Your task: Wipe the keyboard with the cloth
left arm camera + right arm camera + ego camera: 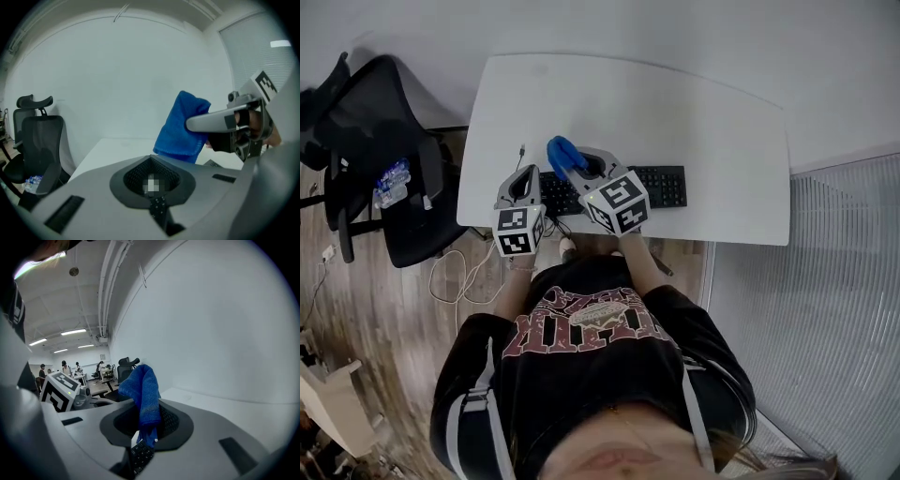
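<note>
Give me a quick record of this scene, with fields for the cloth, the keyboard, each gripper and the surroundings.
cloth: blue, bunched, clamped in the right gripper, over the left end of the keyboard
keyboard: black, on the white table near its front edge
right gripper: shut on the cloth
left gripper: shut, empty, beside the keyboard's left end
surroundings: black office chair left of the table
</note>
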A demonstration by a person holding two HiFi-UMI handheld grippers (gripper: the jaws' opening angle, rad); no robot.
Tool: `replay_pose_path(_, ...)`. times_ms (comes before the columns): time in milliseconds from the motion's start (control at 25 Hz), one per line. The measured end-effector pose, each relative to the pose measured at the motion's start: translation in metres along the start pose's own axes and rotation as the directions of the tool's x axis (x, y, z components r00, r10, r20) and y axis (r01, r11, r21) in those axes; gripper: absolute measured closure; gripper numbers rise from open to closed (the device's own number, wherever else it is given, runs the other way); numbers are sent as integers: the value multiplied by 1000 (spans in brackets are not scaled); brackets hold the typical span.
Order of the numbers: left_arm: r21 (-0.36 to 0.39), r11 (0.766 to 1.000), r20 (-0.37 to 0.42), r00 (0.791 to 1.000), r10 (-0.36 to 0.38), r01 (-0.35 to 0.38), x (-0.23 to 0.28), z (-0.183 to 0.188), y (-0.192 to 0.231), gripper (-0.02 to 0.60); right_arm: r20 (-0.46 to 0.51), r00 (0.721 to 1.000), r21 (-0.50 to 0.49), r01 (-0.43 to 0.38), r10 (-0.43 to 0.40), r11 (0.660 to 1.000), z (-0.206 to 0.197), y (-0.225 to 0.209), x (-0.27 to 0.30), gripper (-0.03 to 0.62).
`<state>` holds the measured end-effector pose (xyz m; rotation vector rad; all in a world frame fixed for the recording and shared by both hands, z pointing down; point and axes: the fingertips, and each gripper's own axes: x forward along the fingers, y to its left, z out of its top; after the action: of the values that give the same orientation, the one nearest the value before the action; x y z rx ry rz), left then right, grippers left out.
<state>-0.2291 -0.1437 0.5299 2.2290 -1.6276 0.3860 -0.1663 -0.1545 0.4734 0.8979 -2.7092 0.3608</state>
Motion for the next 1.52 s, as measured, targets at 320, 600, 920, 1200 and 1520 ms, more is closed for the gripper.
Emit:
replay_pose_path(320,-29,1000,-200,980,-7,1,11,-84,25,546,-60,998,48,19,-16,999,-38,3,39,530)
replay_pose_path(600,-49,998,-321,946,-43,28,17,-132,24,546,-120,992,44,-31,36,999,-64,22,74,530)
replay_pose_path(920,-58,998,-398,916,-53,33,18,-156,19,546,-160,986,56,-44,52,997,-89,30,97,530)
replay_pose_path(1200,-73,997,-418,908,-12,-21,15,-163,25,546,-224,972,89,-55,74,994,-118,26,105,530)
replay_pose_path(1520,-71,996,-432,902,11,-46,17,-168,20,546,-267,962,81,-42,62,996,-135,6,96,530)
